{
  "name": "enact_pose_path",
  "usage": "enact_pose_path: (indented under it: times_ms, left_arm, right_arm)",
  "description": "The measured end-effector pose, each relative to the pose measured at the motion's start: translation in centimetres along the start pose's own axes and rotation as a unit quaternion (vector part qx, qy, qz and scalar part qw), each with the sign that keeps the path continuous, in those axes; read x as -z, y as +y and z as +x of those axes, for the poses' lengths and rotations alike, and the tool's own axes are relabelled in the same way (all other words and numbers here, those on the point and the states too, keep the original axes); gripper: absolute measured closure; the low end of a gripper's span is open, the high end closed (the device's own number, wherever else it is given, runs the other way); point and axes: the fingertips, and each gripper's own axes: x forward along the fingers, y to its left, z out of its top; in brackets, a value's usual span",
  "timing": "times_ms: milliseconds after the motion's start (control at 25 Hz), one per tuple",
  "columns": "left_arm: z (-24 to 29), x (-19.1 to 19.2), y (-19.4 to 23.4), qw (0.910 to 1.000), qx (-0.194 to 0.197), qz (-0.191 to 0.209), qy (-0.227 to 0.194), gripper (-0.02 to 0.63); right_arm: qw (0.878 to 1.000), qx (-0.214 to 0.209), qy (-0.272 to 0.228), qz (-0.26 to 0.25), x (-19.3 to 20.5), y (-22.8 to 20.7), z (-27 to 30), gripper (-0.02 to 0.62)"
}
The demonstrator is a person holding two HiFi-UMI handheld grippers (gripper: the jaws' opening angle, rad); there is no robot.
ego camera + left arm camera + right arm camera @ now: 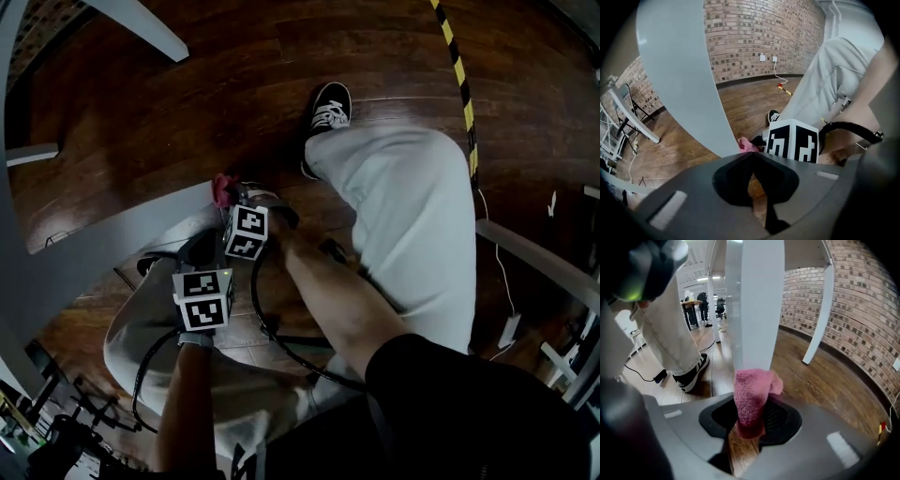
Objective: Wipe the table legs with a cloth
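A pink cloth is clamped in my right gripper and presses against the pale grey table leg just above the wooden floor. In the head view the cloth shows as a small pink patch at the slanted leg, right in front of the right gripper. My left gripper hangs just behind and to the left, holding nothing. Its fingertips meet in its own view, where the same leg rises at the left and the cloth peeks out beside the right gripper's marker cube.
The person crouches; a knee in light trousers and a black shoe are right of the leg. Black cables loop under the arms. Yellow-black tape crosses the floor. Another table leg stands before the brick wall.
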Motion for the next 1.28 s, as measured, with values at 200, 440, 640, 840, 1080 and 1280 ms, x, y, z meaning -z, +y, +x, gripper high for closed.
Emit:
enact_pose_path:
  times_ms: [200,440,640,840,1080,1280]
  left_arm:
    - [3.0,0.0,-0.1,0.9992,0.009,0.013,0.038,0.604]
    - [6.1,0.1,-1.4,0.9966,0.019,0.013,0.079,0.604]
    - [7.7,0.4,-1.2,0.9934,0.009,0.003,0.115,0.604]
    - [8.7,1.0,-0.2,0.9892,-0.015,-0.032,0.142,0.604]
    - [9.6,1.5,1.1,0.9831,-0.037,-0.069,0.165,0.604]
    - [9.9,2.6,1.2,0.9747,-0.063,-0.12,0.178,0.604]
  right_arm:
    - [0.999,-0.037,0.022,-0.005,1.1,0.2,0.5,0.482]
    - [0.993,-0.095,0.065,-0.03,4.2,1.3,1.1,0.482]
    - [0.987,-0.123,0.098,-0.012,6.3,1.6,1.8,0.482]
    - [0.984,-0.117,0.133,-0.006,7.6,-0.1,2.8,0.482]
    - [0.98,-0.134,0.14,-0.034,7.3,-1.5,4.2,0.482]
    - [0.972,-0.166,0.149,-0.077,8.2,-0.9,5.6,0.482]
